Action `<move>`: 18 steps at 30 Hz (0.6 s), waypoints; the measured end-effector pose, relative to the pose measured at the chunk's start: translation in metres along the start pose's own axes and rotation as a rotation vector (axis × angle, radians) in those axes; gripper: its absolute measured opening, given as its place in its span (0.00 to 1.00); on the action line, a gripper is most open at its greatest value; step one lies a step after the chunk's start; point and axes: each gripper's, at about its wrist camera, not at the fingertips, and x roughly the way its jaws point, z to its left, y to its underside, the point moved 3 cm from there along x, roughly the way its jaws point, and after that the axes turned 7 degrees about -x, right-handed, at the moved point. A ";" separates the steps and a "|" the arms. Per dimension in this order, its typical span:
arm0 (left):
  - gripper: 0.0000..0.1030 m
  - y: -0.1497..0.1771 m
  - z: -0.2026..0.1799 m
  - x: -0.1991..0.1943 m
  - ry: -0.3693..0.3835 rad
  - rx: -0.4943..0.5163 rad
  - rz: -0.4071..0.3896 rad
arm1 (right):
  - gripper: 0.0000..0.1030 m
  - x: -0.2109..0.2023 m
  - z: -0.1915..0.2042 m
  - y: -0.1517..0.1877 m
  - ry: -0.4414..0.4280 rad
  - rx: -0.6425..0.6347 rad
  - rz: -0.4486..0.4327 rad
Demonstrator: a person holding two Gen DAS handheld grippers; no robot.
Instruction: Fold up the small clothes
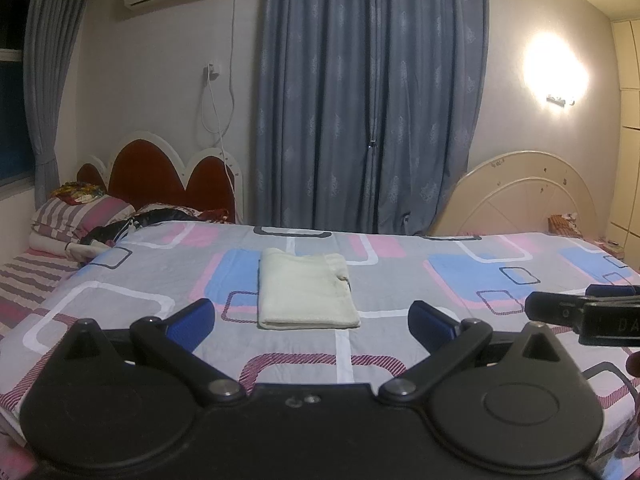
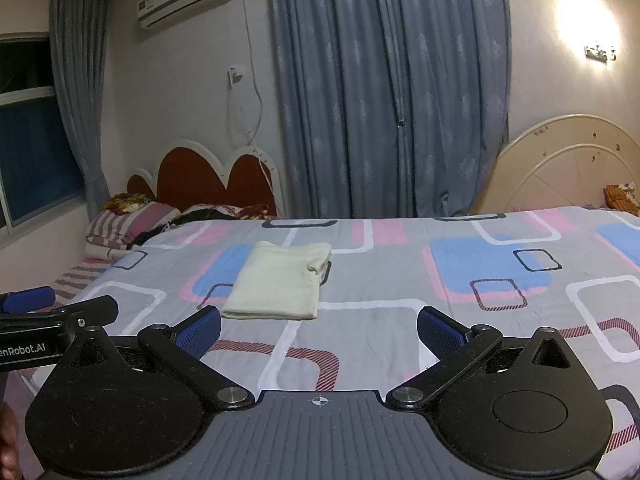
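Already folded, the soft, light cream garment (image 1: 306, 288) is lying on the bed (image 1: 400, 276), best pinched at its near edge, both hand-held grippers (image 1: 312, 320) (image 2: 319, 330) gaping wide, empty.

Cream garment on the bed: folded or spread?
Folded. The cream garment lies as a compact rectangle with layered edges on the bedsheet; both grippers are open and clear of it.
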 end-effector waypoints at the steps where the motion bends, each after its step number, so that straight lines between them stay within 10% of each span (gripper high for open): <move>1: 1.00 0.000 0.000 0.000 -0.001 0.001 -0.001 | 1.00 0.000 0.000 0.000 -0.001 -0.001 0.001; 18: 1.00 -0.003 -0.003 0.001 -0.002 0.023 -0.005 | 1.00 0.001 -0.002 -0.001 -0.002 0.000 0.003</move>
